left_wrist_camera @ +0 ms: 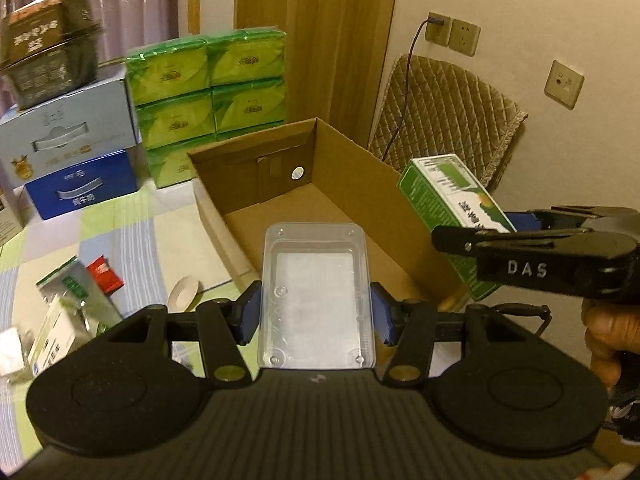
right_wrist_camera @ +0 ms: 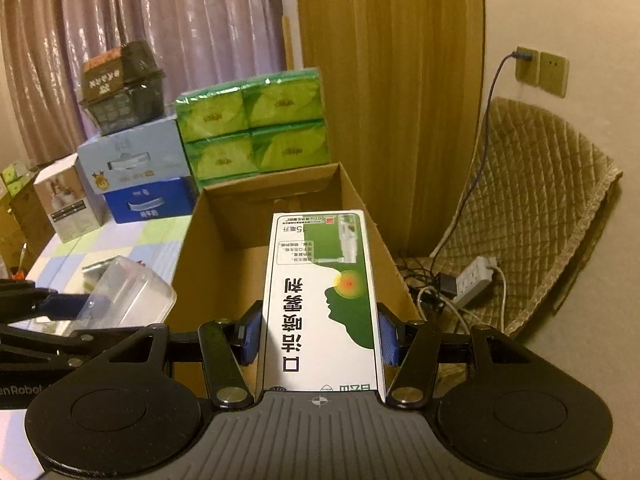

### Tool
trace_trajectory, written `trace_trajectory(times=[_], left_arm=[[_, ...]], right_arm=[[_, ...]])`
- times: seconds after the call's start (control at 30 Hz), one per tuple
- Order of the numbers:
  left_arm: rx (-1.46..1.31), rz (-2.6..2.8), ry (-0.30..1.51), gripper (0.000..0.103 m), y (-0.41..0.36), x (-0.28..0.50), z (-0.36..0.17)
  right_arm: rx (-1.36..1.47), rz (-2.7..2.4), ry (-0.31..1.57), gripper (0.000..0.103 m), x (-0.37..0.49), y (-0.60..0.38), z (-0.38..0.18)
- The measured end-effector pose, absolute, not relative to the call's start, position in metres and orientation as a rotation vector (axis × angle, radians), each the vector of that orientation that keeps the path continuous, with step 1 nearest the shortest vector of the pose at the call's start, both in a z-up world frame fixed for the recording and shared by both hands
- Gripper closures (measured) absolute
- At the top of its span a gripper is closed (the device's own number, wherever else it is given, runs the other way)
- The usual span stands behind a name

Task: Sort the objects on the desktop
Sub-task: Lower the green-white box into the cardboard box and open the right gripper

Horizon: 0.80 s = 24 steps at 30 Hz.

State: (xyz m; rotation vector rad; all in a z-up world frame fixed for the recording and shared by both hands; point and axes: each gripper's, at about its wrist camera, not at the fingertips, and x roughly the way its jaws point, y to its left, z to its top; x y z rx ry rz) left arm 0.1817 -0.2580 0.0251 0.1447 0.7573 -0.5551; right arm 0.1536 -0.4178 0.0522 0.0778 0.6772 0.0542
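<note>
My left gripper point(left_wrist_camera: 316, 316) is shut on a clear plastic tray point(left_wrist_camera: 316, 280), held level over the near end of an open cardboard box point(left_wrist_camera: 352, 184). My right gripper point(right_wrist_camera: 318, 336) is shut on a green-and-white medicine box point(right_wrist_camera: 320, 292) printed with a head silhouette, which points over the cardboard box point(right_wrist_camera: 200, 248). In the left wrist view the right gripper point(left_wrist_camera: 480, 232) comes in from the right, holding the medicine box point(left_wrist_camera: 440, 196) above the cardboard box's right wall. The right wrist view shows the left gripper point(right_wrist_camera: 60, 304) and the clear tray point(right_wrist_camera: 128, 300) at the left.
Green tissue packs point(left_wrist_camera: 208, 96), a pale blue carton point(left_wrist_camera: 68, 128), a blue carton point(left_wrist_camera: 80, 192) and a dark container point(left_wrist_camera: 48, 48) are stacked behind the box. A red packet point(left_wrist_camera: 105, 276), a tape roll point(left_wrist_camera: 183, 291) and small boxes point(left_wrist_camera: 68, 308) lie on the checked cloth. A quilted chair point(right_wrist_camera: 532, 208) and power strip point(right_wrist_camera: 476, 280) are to the right.
</note>
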Motion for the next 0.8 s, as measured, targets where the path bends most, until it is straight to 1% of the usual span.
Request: trace_trajectory(times=[0.47, 0.8], left_arm=[[0.103, -0.589, 0.789, 0.053, -0.283, 0.225, 0.006], [0.093, -0.574, 0.768, 0.050, -0.276, 0.225, 0.009]], right_arm=[[0.081, 0.038, 0.738, 0.050, 0.192, -0.433, 0.025], [0.084, 0.038, 0.744, 0.050, 0.195, -0.433, 0.019]])
